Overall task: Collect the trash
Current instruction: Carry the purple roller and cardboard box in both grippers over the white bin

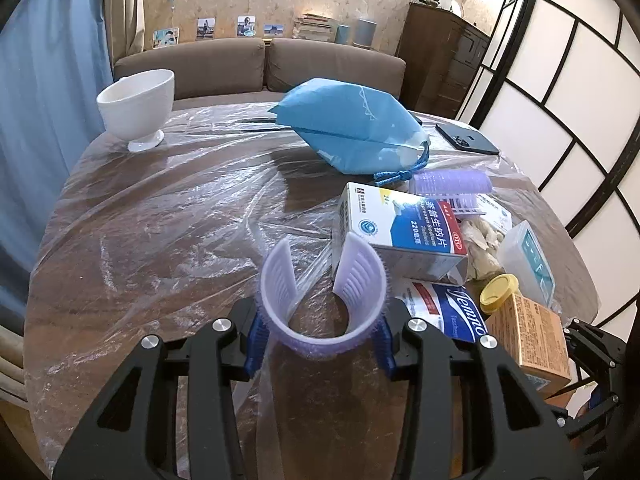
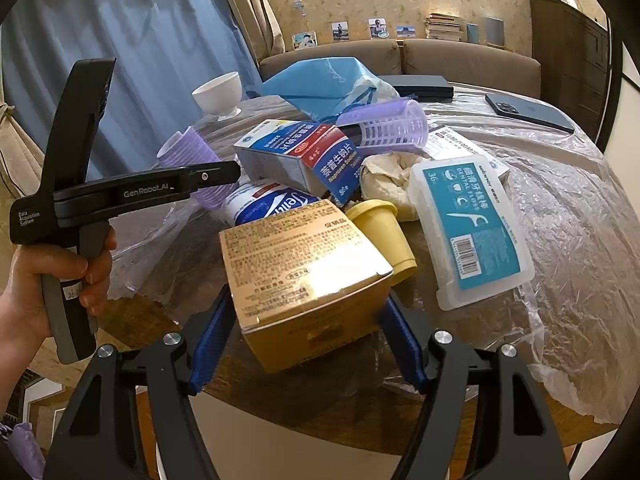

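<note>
My left gripper [image 1: 320, 340] is shut on a purple hair roller [image 1: 360, 276], its blue fingers pressing both sides. The right wrist view shows that same roller [image 2: 192, 152] from the side, in the left gripper [image 2: 224, 176], which a hand holds. My right gripper [image 2: 308, 340] has a tan cardboard box [image 2: 304, 264] between its blue fingers, whose pads lie against the box's sides. Behind the box lies a heap: a yellow cup [image 2: 380, 228], a tissue pack [image 2: 268, 204], a medicine box [image 2: 304, 156], a floss case [image 2: 472, 224], crumpled paper [image 2: 388, 176] and a second purple roller [image 2: 384, 124].
A round wooden table under clear plastic sheet [image 1: 160, 220] holds everything. A white bowl [image 1: 136, 100] stands far left, a blue drawstring bag [image 1: 348, 120] at the back middle, a dark phone [image 1: 466, 138] far right. A brown sofa [image 1: 224, 64] is behind.
</note>
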### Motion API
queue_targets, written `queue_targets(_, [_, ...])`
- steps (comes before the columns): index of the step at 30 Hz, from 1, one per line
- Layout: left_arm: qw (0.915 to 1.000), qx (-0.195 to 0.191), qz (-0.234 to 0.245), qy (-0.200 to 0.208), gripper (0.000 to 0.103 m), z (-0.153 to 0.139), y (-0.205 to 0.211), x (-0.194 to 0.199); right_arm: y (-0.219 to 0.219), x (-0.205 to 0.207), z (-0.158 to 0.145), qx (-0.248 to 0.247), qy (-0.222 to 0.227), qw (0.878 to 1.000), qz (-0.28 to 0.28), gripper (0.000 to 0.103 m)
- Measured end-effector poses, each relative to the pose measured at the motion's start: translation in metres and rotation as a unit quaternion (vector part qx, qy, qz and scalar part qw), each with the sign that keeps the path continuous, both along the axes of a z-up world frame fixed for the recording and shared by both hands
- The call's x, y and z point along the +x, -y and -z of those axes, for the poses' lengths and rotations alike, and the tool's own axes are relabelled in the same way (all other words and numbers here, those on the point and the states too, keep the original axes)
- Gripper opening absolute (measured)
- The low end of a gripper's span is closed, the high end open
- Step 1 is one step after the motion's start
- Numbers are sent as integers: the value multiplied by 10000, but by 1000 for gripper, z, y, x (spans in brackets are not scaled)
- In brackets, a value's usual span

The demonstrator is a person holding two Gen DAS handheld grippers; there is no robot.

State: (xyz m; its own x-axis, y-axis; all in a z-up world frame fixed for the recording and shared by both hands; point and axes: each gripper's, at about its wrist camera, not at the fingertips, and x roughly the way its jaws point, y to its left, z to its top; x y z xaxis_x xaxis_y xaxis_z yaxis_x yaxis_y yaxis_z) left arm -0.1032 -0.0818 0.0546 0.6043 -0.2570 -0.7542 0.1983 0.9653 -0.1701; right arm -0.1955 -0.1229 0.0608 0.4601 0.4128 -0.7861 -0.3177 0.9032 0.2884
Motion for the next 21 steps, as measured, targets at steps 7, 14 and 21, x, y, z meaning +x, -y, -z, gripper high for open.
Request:
queue_targets(7, [10000, -47, 7, 78, 44, -6, -7, -8, -7, -8, -4, -10, 40, 10000, -43, 67])
queue_targets(14, [9997, -186, -79, 127, 44, -14, -20, -18, -4, -15, -17, 128, 166, 9998, -41, 65])
queue_targets(21, [9996, -240, -39, 155, 44, -18, -22, -32, -6, -23, -21, 73, 227, 9997, -71, 65])
